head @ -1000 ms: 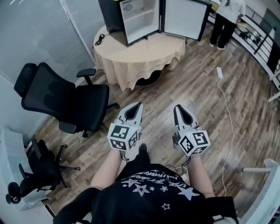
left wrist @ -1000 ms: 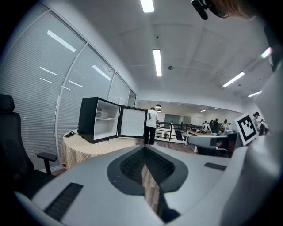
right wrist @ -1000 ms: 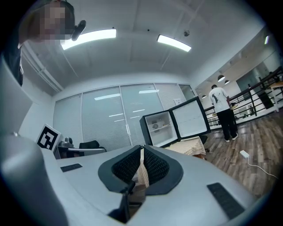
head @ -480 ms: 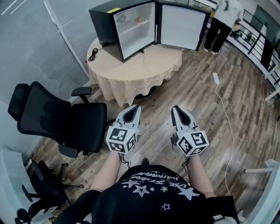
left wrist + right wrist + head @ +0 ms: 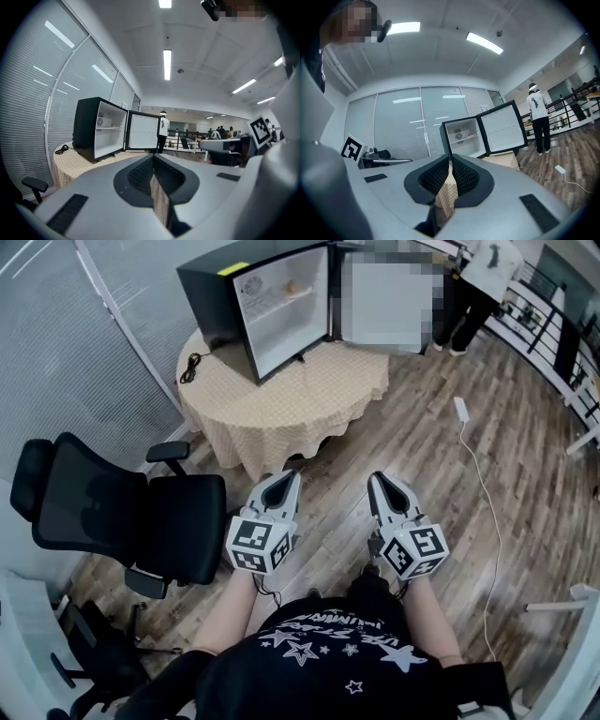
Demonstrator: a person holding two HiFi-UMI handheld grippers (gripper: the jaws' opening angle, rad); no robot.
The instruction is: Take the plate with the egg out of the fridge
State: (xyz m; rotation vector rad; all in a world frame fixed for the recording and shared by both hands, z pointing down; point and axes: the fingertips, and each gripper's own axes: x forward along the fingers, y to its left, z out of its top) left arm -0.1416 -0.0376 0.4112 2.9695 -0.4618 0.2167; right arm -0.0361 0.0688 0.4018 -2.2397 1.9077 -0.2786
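A black mini fridge [image 5: 212, 285] stands with its door open on a round table [image 5: 281, 399] covered in a checked cloth. On its upper shelf lies a small pale plate with the egg [image 5: 293, 284], too small to make out in detail. My left gripper [image 5: 289, 476] and right gripper [image 5: 377, 477] are held side by side over the wooden floor, well short of the table, pointing at it. Both are shut and hold nothing. In the left gripper view the left gripper [image 5: 153, 158] faces the fridge [image 5: 96, 129]. The right gripper [image 5: 450, 160] likewise faces the fridge [image 5: 461, 136].
A black office chair [image 5: 122, 512] stands left of my path, close to the table. A white power strip [image 5: 461, 409] with its cable lies on the floor at right. A person [image 5: 478, 287] stands by a railing beyond the fridge door.
The table and fridge have come nearer and lower in the head view, and the office chair has slid leftward. Both grippers keep the same shut, side-by-side pose in front of the body.
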